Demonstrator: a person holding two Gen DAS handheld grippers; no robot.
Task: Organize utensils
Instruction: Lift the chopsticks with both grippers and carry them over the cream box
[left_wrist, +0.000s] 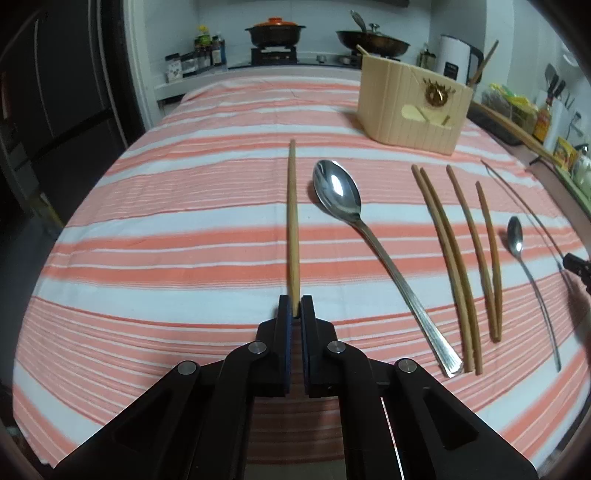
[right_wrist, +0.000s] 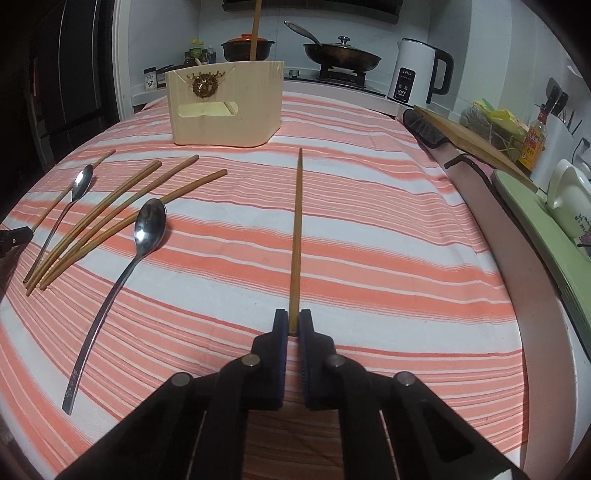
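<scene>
My left gripper is shut on the near end of a wooden chopstick that points away over the striped cloth. To its right lie a large steel spoon, several chopsticks and a small spoon. In the right wrist view my right gripper is shut on the near end of another chopstick. Left of it lie the small spoon and the loose chopsticks. The beige utensil holder stands at the far side with one chopstick upright in it.
A white kettle, a wooden board and bottles line the right side past the table edge. A stove with a pot and a pan stands behind the table. A dark fridge is at the left.
</scene>
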